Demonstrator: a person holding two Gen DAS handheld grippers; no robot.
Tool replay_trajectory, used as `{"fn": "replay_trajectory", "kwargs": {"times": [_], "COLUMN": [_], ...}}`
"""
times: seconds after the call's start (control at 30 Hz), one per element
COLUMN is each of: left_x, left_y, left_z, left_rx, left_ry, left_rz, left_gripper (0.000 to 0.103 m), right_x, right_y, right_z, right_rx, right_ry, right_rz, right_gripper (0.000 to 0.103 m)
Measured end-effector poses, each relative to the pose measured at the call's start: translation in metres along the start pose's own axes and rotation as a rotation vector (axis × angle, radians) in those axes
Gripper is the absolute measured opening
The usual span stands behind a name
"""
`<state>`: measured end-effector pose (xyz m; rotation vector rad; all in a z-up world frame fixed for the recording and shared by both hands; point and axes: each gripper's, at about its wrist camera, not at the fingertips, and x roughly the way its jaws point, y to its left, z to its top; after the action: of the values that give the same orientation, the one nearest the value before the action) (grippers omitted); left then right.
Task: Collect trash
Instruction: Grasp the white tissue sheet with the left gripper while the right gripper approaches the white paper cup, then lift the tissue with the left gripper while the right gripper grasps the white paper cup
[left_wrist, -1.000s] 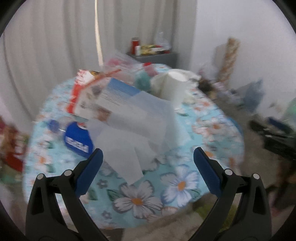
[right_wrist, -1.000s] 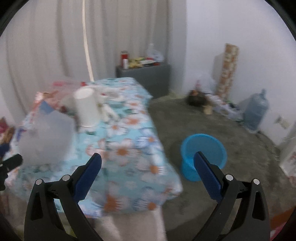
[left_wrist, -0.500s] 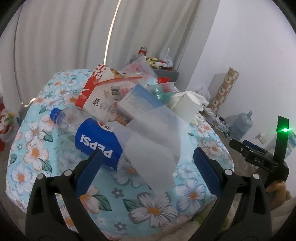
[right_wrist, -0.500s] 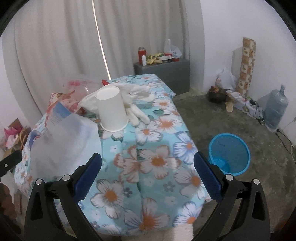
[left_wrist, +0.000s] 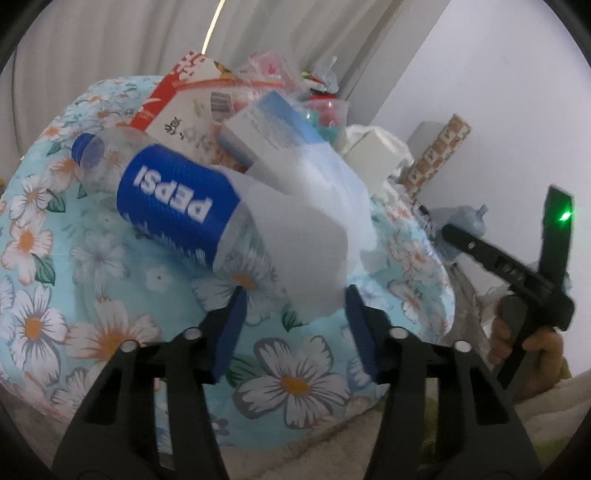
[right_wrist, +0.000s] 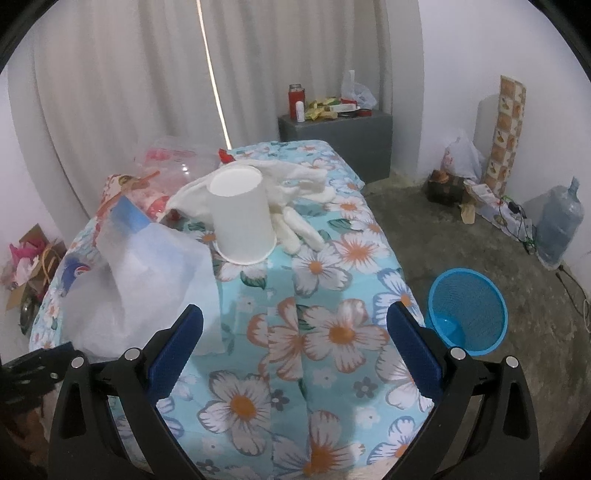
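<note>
A thin white sheet (left_wrist: 306, 240) drapes over a clear Pepsi bottle (left_wrist: 173, 199) and a blue-and-white box (left_wrist: 273, 129) on the floral table (left_wrist: 92, 295). My left gripper (left_wrist: 295, 317) is closing, with the sheet's lower corner hanging between its blue pads; the pads stand apart from it. In the right wrist view the same sheet (right_wrist: 147, 280) lies at the left, beside an upturned white paper cup (right_wrist: 242, 218) and white gloves (right_wrist: 295, 192). My right gripper (right_wrist: 295, 317) hangs open over the tablecloth (right_wrist: 332, 332), holding nothing.
A red-and-white carton (left_wrist: 177, 110) and clear plastic packaging (right_wrist: 173, 162) are piled behind the bottle. A blue basket (right_wrist: 467, 310) stands on the floor right of the table. A grey cabinet (right_wrist: 336, 136), a water jug (right_wrist: 557, 229) and bags line the walls.
My left gripper has come down and closer to the sheet and bottle, and its jaws have narrowed around the sheet's corner. The right gripper has drifted, staying open.
</note>
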<state>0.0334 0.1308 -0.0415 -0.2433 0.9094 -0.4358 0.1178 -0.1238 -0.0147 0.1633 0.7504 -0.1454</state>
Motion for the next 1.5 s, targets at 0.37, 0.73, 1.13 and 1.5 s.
{"fn": "replay_trajectory", "kwargs": {"times": [0.37, 0.73, 1.13, 1.5], "left_x": [-0.003, -0.017, -0.014, -0.007], "left_y": [-0.003, -0.014, 0.003, 0.007], "left_z": [-0.004, 0.004, 0.015, 0.023], "left_rx": [-0.018, -0.015, -0.132, -0.133], "left_ry": [0.008, -0.055, -0.076, -0.093], "left_rz": [-0.048, -0.12, -0.146, -0.151], "left_gripper": [0.008, 0.026, 0.033, 0.0], "right_x": [-0.016, -0.028, -0.023, -0.015], "right_y": [0.0, -0.011, -0.019, -0.008], "right_z": [-0.002, -0.007, -0.01, 0.02], "right_rx": [0.006, 0.042, 0.073, 0.043], "right_ry": [-0.025, -0.047, -0.024, -0.068], "right_rz": [-0.015, -0.031, -0.031, 0.049], "right_gripper": [0.097, 0.097, 0.097, 0.097]}}
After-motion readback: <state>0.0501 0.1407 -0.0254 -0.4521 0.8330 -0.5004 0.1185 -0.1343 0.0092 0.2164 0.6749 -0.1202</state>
